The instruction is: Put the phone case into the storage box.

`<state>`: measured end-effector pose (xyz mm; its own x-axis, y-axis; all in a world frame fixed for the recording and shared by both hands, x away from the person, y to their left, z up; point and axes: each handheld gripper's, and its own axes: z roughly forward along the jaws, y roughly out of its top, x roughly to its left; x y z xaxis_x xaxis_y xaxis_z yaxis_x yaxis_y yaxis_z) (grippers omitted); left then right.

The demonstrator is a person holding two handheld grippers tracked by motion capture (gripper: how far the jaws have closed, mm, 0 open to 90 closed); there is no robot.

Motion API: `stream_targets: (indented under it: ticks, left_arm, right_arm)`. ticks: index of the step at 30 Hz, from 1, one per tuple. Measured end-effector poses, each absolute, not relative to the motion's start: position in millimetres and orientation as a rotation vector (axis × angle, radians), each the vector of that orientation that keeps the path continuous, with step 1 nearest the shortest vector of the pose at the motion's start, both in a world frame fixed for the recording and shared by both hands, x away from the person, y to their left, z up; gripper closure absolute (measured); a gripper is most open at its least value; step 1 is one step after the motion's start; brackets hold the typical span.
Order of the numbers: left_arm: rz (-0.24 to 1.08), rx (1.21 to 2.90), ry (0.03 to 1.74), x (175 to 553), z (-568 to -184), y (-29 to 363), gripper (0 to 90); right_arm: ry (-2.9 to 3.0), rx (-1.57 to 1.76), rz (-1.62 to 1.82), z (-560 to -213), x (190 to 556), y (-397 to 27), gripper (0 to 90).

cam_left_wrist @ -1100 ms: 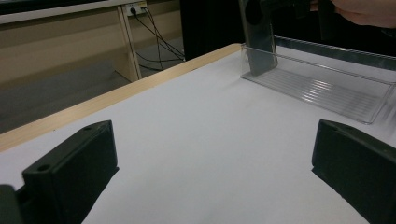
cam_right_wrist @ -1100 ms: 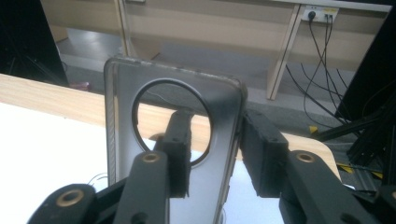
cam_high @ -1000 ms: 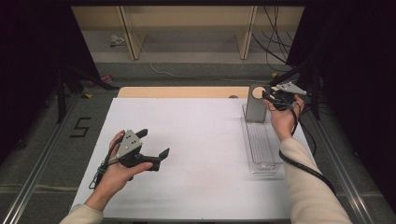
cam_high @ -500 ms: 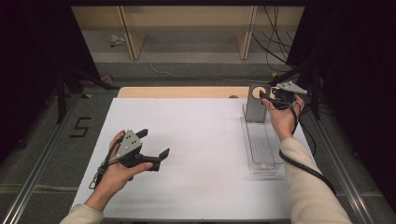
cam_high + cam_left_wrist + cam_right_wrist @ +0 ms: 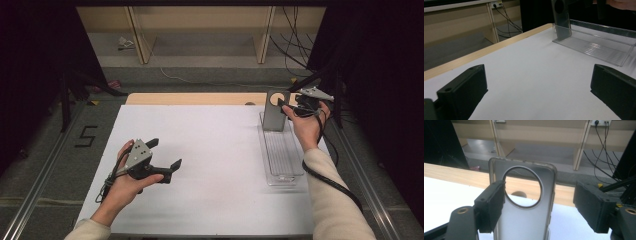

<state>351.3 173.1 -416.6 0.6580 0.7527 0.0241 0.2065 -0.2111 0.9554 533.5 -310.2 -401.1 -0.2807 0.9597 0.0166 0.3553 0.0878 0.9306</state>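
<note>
Nearest the person, the left gripper (image 5: 162, 155) is held low over the white table (image 5: 210, 165), well apart from the clear tray (image 5: 282, 155) and on the tray's left side in the high view; its jaws are seen standing wide apart in the left gripper view, with nothing but bare table top between them. The clear tray is laid lengthwise near the right edge of the table, and its ribbed floor and low transparent walls (image 5: 596, 47) are seen across the table from the left gripper. At the far end of the tray a grey phone case (image 5: 275, 111) is stood upright, apparently within the tray's far end, with a large round cut-out near its top – the wooden strip (image 5: 200, 98) along the table's far edge is seen through that hole in the right gripper view. The right gripper (image 5: 292, 105) is held just beyond the tray's far end, at the upper part of the case (image 5: 524, 202). Its jaws have just been opening and are now spread wide: the case is between them, one jaw is seen against the case's edge beside the cut-out, while the other is parted from the case by a clear gap – no clamping hold is seen on it.
</note>
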Motion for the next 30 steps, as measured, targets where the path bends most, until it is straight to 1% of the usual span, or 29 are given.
stream_targets:
  ticks: [11,30]
  left_arm:
    - [0.603,1.75,0.774,350,-415,172,0.6]
    - [0.6,1.752,0.777,350,-416,172,0.6]
  right_arm:
    - [1.725,1.335,1.195,-401,519,-318,23.1]
    - [1.754,1.302,1.187,-396,504,-311,22.0]
